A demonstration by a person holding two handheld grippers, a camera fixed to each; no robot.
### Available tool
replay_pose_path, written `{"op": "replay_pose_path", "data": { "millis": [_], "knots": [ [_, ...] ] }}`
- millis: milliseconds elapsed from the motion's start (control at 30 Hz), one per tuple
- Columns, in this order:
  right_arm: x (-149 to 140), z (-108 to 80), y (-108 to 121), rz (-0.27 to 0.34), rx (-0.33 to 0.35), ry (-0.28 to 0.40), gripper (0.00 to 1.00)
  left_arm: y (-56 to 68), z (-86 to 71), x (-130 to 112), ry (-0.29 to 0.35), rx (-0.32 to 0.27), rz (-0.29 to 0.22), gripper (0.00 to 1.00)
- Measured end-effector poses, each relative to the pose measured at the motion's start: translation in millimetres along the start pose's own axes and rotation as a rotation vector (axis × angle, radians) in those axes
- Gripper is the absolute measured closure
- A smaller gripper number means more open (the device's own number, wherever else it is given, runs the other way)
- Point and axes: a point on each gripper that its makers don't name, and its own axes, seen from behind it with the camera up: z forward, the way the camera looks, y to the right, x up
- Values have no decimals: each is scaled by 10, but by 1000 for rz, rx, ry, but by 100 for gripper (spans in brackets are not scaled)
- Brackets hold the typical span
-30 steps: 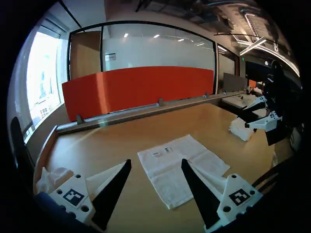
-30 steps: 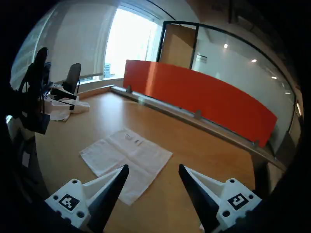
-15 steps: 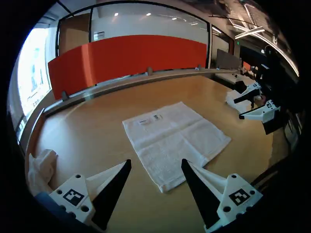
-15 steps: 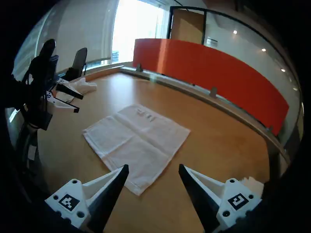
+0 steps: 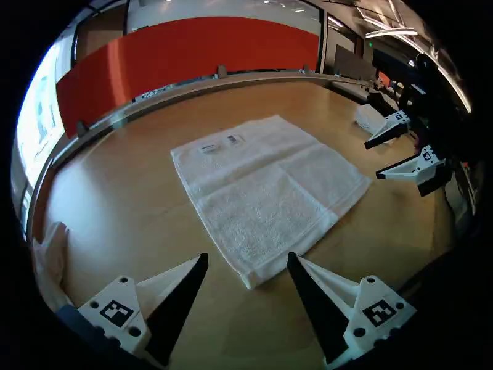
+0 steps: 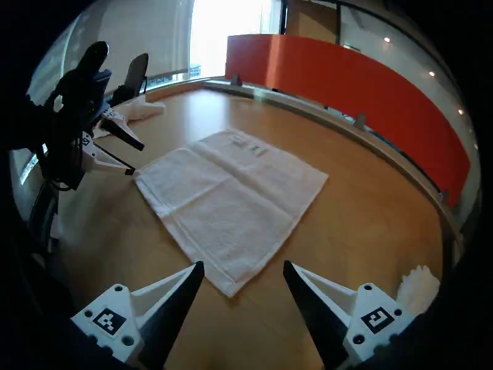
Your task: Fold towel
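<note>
The wooden tabletop (image 5: 117,203) holds the white towel (image 5: 265,185) spread flat, with a corner at 12 o'clock just ahead of the left claw (image 5: 246,255) and the right claw (image 6: 242,264), each wide open and empty, likely lined up to pinch it.

Probably an office: orange desk divider (image 5: 185,55), glass partition (image 6: 382,37), chair (image 6: 137,71), wooden desk (image 5: 111,185).

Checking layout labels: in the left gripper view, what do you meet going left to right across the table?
crumpled white cloth at the far left → towel spread flat in the middle → right hand-held gripper, open, just off the towel's right corner
</note>
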Motion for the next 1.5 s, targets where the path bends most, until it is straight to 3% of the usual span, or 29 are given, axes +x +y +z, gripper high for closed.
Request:
{"op": "replay_pose_path", "data": {
  "millis": [167,433,667,933,1167,1233,1367,1500],
  "knots": [
    [-118,85,-50,-9,26,-33,1,21,86,-107,-34,-10,-10,5],
    [-244,122,-45,7,46,-71,7,73,162,-231,-76,-19,33,5],
    [-318,130,-51,10,72,-94,18,117,224,-258,-89,-30,62,13],
    [-324,169,-63,6,87,-97,32,109,222,-262,-87,-31,57,17],
    [-313,182,-83,-4,98,-97,52,113,225,-261,-88,-31,57,23],
    [-311,184,-94,-6,100,-97,57,113,228,-256,-90,-30,57,36],
    [-304,190,-115,-9,103,-96,67,109,235,-244,-91,-25,52,48],
    [-303,186,-125,-5,101,-102,79,116,246,-238,-94,-24,51,71]
  ]
}}
